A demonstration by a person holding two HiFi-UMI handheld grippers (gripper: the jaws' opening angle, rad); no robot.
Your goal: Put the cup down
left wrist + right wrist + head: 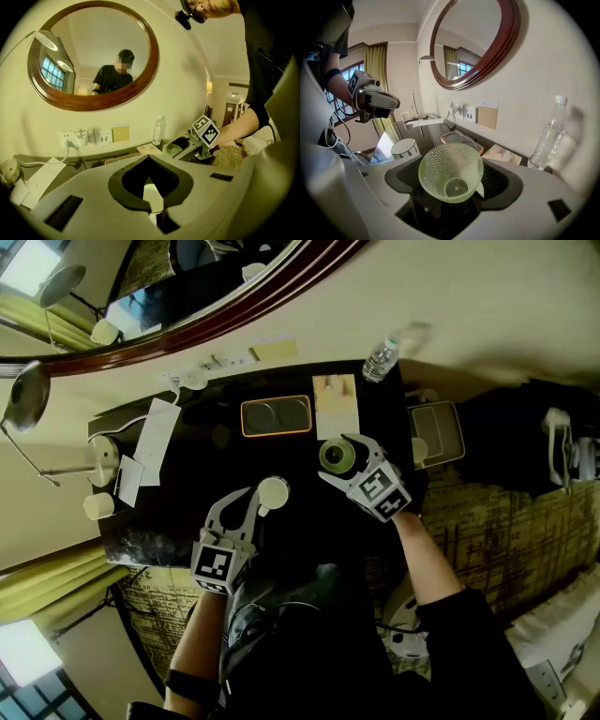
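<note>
**Currently: green cup in the right hand-held gripper, over the tabletop**

Head view, left to right. At the far left edge of the dark tabletop stands a desk lamp, its round base on the surface. A small pale cup sits just in front of the base. White papers lie beside the lamp.

The left hand-held gripper is over the near-middle of the tabletop. Its jaws are closed together with nothing between the pads. A white round pot stands just beyond the tips; contact cannot be told.

Behind it, toward the wall, lies an orange-rimmed tray with two round recesses. A pale booklet lies just right of the tray.

The right hand-held gripper is clamped on the green dimpled glass cup, one pad on each side. The cup's mouth faces up and nothing shows inside it. It is over the tabletop, just in front of the booklet. Whether its base touches the surface cannot be told.

At the back right corner, against the wall, stands a clear water bottle.
</note>
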